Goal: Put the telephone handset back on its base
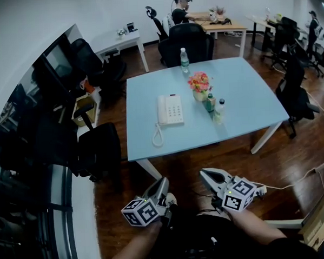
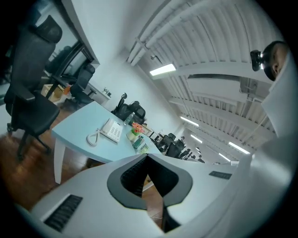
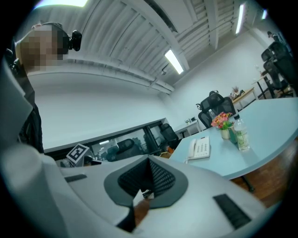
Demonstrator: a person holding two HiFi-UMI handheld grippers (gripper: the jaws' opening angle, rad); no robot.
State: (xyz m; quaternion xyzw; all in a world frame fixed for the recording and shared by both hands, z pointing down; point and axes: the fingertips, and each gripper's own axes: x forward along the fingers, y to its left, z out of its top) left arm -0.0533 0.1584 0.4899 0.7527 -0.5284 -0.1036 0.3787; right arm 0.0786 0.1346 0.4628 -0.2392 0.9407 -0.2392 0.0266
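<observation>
— Where's the telephone handset [image 1: 162, 110]?
— On its base [image 1: 174, 110], on the worktop [image 1: 241, 95]; twelve o'clock from both tongs; flowers [image 1: 199, 82] at two o'clock of it.
— And the tongs?
— Left tongs [image 1: 164, 183] clenched, empty; right tongs [image 1: 204, 174] likewise; both well apart from the worktop.

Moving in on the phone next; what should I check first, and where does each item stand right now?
1. Left gripper shut, nothing between its jaws: ok.
2. Right gripper shut, nothing between its jaws: ok.
3. White desk telephone flat on the light blue table: ok.
4. White handset needs reseating: not ok; it appears to lie in the cradle already.
5. Grippers over the table: not ok; both hang short of its near edge.
6. Pink flowers in a vase and clear plastic bottle apart from the telephone: ok.
</observation>
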